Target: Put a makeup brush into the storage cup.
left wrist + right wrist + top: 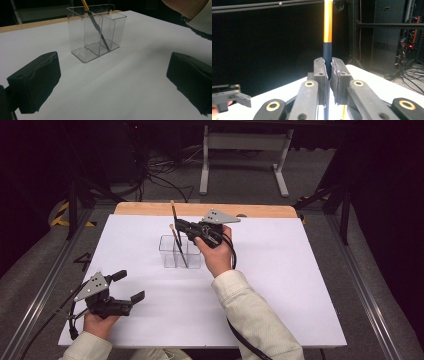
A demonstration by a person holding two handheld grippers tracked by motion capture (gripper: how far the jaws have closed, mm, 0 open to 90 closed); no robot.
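Note:
A clear plastic organizer (180, 252) with several compartments stands mid-table. My right gripper (182, 226) hovers just above it, shut on a slim brush (173, 211) with a dark lower shaft and an orange upper shaft. The brush slants down into the organizer. In the right gripper view the pads (322, 72) pinch the brush (327, 37). A second stick with a pale end (171, 227) leans in the organizer. My left gripper (128, 287) rests open at the table's front left, nothing between its jaws. Its view looks at the organizer (75, 32) and the brush (99, 31) inside.
White sheet (280, 270) covers the table, with a wooden strip (150, 209) along the far edge. A white metal stand (245, 142) and cables lie on the floor beyond. The left gripper (229, 97) shows at lower left in the right gripper view.

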